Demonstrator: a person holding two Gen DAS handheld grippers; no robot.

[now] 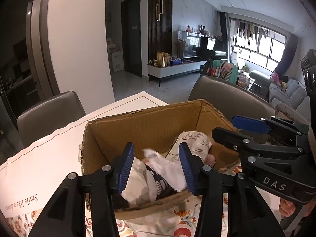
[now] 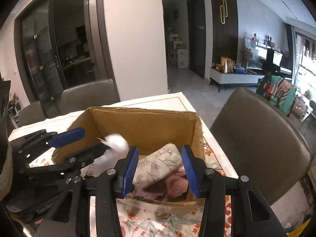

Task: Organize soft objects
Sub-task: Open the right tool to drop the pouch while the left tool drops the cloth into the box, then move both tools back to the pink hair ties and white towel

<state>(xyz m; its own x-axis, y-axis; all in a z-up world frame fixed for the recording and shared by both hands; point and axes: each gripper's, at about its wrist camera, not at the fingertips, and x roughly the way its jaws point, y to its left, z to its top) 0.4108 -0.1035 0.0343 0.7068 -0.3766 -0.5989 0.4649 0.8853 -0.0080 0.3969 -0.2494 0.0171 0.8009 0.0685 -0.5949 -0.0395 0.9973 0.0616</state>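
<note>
An open cardboard box stands on the table; it also shows in the right wrist view. Inside lie a white cloth with a black print, a cream floral pillow and a pink fluffy item. The white cloth looks blurred in the right wrist view. My left gripper hangs open over the box's near edge with the white cloth below its jaws. My right gripper is open over the box's right part, above the pillow. Each gripper shows in the other's view.
A floral tablecloth covers the near table, with a white cloth reading "Smile like a flower" at the left. Grey chairs stand at the far side and the right. The living room lies beyond.
</note>
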